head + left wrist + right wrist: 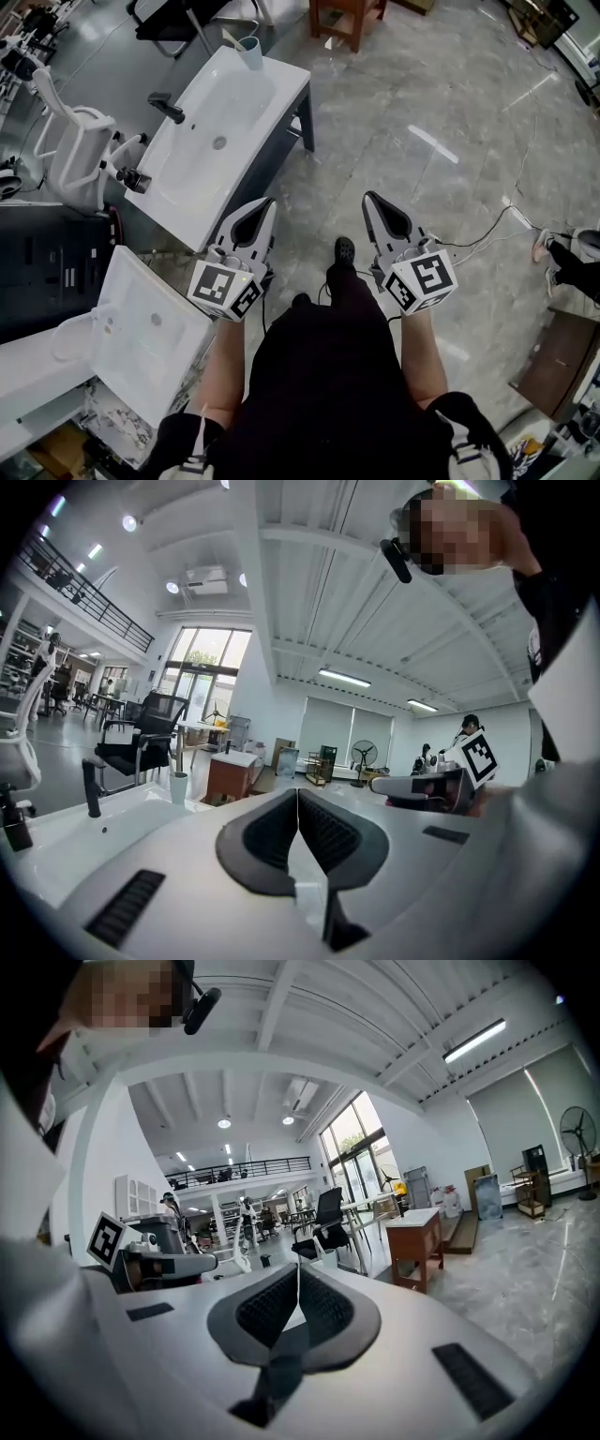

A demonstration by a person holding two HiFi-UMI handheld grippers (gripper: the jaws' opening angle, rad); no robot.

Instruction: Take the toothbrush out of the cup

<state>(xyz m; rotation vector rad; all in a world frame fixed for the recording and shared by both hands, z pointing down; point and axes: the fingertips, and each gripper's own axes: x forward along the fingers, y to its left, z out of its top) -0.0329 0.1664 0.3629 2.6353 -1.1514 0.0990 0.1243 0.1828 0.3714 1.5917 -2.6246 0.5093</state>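
Observation:
A pale cup [249,52] stands on the far corner of the long white sink [272,89], with a thin toothbrush [233,38] sticking out of it. In the left gripper view the cup [178,787] is small and far off, past the black faucet [91,787]. My left gripper [269,202] is over the floor just off the sink's near end, shut and empty. My right gripper [368,197] is level with it to the right, also shut and empty. In their own views, both the left gripper's jaws [298,794] and the right gripper's jaws [298,1269] are closed together.
A second white basin [141,328] lies at the lower left. A white chair [75,141] stands left of the sink, with a black office chair [169,19] and a wooden stool [347,19] beyond it. Cables [497,225] trail across the grey marble floor at right.

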